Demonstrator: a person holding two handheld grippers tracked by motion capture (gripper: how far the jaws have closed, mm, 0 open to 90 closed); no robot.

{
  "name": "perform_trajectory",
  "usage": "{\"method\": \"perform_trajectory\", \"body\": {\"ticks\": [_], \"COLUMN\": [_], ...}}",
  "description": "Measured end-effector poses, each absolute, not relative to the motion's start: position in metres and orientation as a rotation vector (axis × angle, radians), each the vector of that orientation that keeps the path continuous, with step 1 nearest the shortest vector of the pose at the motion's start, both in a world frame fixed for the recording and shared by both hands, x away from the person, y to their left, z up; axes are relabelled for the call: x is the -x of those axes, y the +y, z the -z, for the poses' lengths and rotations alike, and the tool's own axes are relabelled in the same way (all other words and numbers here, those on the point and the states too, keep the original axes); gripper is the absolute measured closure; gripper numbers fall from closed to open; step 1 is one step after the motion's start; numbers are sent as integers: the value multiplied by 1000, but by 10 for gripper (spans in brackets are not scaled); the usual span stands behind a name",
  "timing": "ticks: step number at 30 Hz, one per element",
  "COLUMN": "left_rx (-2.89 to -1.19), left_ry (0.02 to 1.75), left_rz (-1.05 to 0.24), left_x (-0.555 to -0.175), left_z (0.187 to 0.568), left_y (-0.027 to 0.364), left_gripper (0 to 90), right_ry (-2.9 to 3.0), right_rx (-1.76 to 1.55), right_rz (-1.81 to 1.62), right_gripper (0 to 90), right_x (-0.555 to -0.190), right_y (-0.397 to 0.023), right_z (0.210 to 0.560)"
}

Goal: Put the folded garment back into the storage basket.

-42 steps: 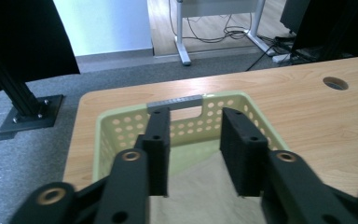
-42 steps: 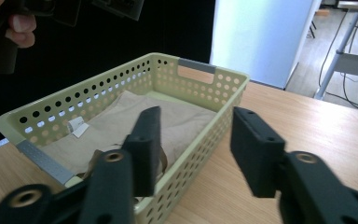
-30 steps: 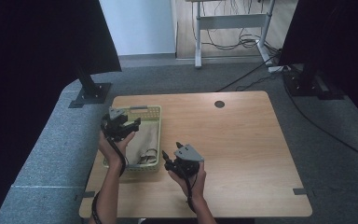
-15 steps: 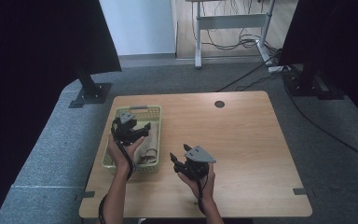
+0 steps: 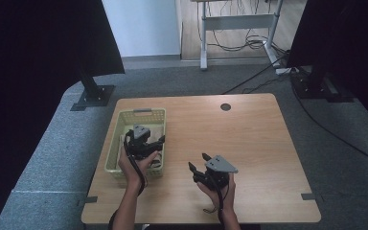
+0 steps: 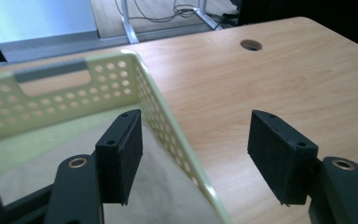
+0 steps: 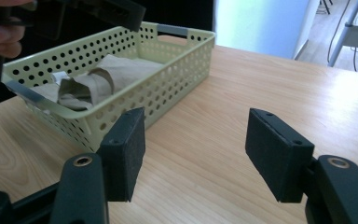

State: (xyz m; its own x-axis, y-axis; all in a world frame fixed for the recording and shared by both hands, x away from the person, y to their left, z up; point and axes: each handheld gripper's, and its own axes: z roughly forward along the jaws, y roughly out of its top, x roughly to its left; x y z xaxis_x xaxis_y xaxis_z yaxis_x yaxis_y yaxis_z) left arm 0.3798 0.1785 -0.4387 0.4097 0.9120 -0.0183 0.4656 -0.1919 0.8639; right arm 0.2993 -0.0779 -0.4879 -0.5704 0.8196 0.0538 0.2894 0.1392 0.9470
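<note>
A pale green perforated basket (image 5: 116,143) stands on the left of the wooden table (image 5: 258,143), with a crumpled beige cloth (image 7: 93,81) lying inside it. My left gripper (image 5: 155,143) hovers over the basket's right side. Its jaws have just been opening and stand open with nothing gripped; the basket's right wall (image 6: 168,116) and the cloth (image 6: 168,191) lie below them. My right gripper (image 5: 198,162) is open and holds nothing, low over bare wood to the right of the basket (image 7: 168,88), pointing at it. The left gripper (image 7: 107,11) and its hand show above the basket's near end.
A round cable hole (image 5: 225,107) sits near the table's far edge. Black stands (image 5: 93,93) rise on the carpet at both far corners. A desk frame with loose cables (image 5: 239,28) is behind. Bare wood stretches right of my right gripper.
Both hands have moved to the right and a little lower. The left gripper has come from the basket's far left part to its right side. The right gripper has drawn away from the basket.
</note>
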Motion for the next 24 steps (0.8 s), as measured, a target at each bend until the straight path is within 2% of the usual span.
{"method": "perform_trajectory", "body": {"ticks": [10, 15, 21, 24], "left_rx": [-1826, -1834, -1870, -1874], "left_ry": [1179, 1145, 1056, 1049], "left_rz": [-662, -682, -635, -623], "left_x": [-363, -342, -310, -307], "left_z": [449, 456, 473, 475], "left_y": [160, 146, 131, 130], "left_gripper": [355, 356, 355, 355], "right_ry": [1953, 1950, 1940, 1938], "right_rx": [-1041, -1041, -1068, -1070], "right_rz": [-1423, -1413, -1374, -1373], "right_gripper": [365, 361, 351, 350], "right_x": [-291, -285, -274, -273], "right_y": [-99, -115, -141, -144], "right_z": [498, 504, 515, 517]}}
